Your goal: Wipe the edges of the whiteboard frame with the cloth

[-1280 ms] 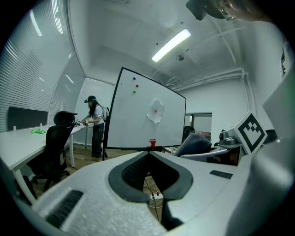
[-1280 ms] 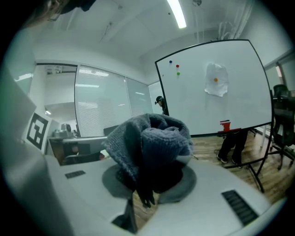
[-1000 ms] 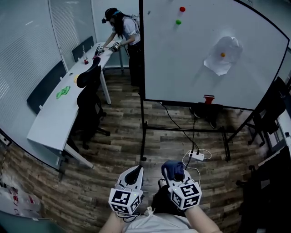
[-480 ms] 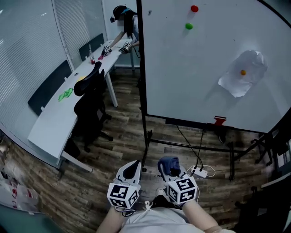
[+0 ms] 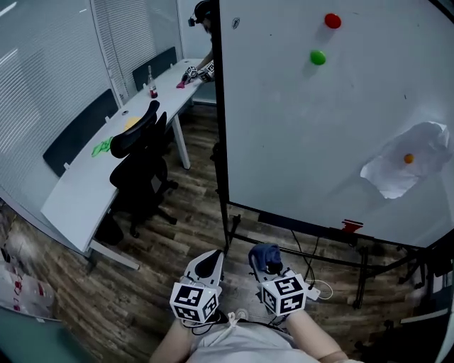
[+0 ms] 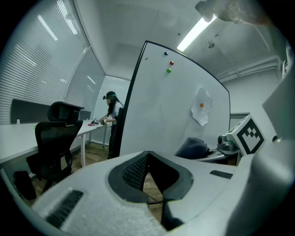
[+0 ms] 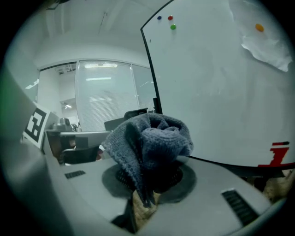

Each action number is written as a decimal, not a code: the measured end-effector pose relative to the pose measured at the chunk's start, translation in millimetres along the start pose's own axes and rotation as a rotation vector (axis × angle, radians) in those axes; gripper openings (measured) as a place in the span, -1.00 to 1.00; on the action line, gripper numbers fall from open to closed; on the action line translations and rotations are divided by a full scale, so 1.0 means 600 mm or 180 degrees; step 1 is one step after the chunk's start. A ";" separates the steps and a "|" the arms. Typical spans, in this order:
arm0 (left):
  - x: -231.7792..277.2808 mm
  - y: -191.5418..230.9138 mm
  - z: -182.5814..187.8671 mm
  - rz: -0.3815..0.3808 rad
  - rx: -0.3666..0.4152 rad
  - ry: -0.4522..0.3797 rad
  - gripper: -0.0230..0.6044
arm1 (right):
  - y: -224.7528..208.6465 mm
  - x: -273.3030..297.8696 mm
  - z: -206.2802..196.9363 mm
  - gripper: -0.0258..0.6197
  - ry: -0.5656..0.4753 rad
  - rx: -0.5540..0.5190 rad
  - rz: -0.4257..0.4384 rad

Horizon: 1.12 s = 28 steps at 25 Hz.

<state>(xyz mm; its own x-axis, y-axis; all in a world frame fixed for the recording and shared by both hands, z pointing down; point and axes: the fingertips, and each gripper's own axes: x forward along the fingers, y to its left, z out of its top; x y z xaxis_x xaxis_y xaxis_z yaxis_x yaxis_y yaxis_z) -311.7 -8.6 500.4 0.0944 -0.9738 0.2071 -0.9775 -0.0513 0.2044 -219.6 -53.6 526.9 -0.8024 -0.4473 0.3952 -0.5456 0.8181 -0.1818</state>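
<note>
**Blue-grey cloth in the right claw, short of the board**

Knit cloth (image 7: 150, 143), blue-grey and nubbly, is bunched into a loose wad with folds on top. The right claw (image 7: 148, 180) is clamped on its lower part, with ribbed dark pads on either side. The head view shows the same wad as a small blue lump low in the frame, apart from the whiteboard (image 5: 305, 127) and below its lower left corner.

The left claw (image 6: 147, 157) is closed tip to tip. Its dark, finely ridged pads meet at a point with nothing between them, and its shell is smooth and pale grey.

Only the head view shows the layout:
- The board's thin black frame (image 5: 220, 106) runs down the left edge to a black tube stand on the wood-plank floor (image 5: 177, 234).
- A white power strip (image 5: 319, 291) lies by the stand.
- A black mesh-back chair (image 5: 142, 170) is pushed against a long white tabletop (image 5: 85, 191).
- A second person (image 5: 202, 14) works at the tabletop's far end.

On the board's face:
- A red magnet (image 5: 332, 20) and a green magnet (image 5: 318, 57) sit near the top.
- A crumpled white paper (image 5: 411, 177) is pinned by an orange magnet (image 5: 408, 159).
- A small red item (image 5: 351, 226) sits on the bottom rail.

The right gripper view adds a blue magnet (image 7: 159, 18) beside the red one; it falls outside the head view. The left gripper view alone shows the ceiling strip light (image 6: 196, 32).
</note>
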 end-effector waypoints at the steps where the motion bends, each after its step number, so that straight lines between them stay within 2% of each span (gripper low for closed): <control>1: 0.009 0.010 -0.001 0.0024 -0.0022 0.0016 -0.87 | -0.005 0.012 0.000 -0.69 0.0026 0.0003 0.0004; 6: 0.046 0.065 0.006 0.0031 -0.0063 0.0056 -0.87 | -0.008 0.074 0.014 -0.68 0.0101 -0.0028 0.0001; 10: 0.085 0.106 0.015 -0.0092 -0.0024 0.0110 -0.87 | -0.015 0.135 0.030 -0.68 0.0116 -0.0056 -0.0103; 15: 0.130 0.169 0.028 -0.0229 0.0061 0.0183 -0.87 | -0.022 0.215 0.041 -0.69 0.0159 0.0251 -0.0210; 17: 0.147 0.198 0.035 -0.0262 0.0077 0.0200 -0.87 | -0.029 0.250 0.043 -0.68 0.0189 0.0278 -0.0297; 23: 0.189 0.266 0.032 -0.0415 0.0128 0.0330 -0.87 | -0.057 0.350 0.024 -0.68 0.0345 0.0287 -0.0585; 28: 0.219 0.296 0.019 -0.0536 0.0166 0.0435 -0.87 | -0.080 0.402 -0.007 -0.68 0.0516 0.0274 -0.0778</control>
<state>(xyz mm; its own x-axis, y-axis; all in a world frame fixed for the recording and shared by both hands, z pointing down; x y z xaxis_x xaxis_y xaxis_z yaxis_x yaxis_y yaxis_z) -475.1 -148.2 553.3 0.2783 -0.9115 0.3028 -0.9539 -0.2256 0.1979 -385.9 -199.4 635.1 -0.5995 -0.5579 0.5739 -0.7418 0.6566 -0.1365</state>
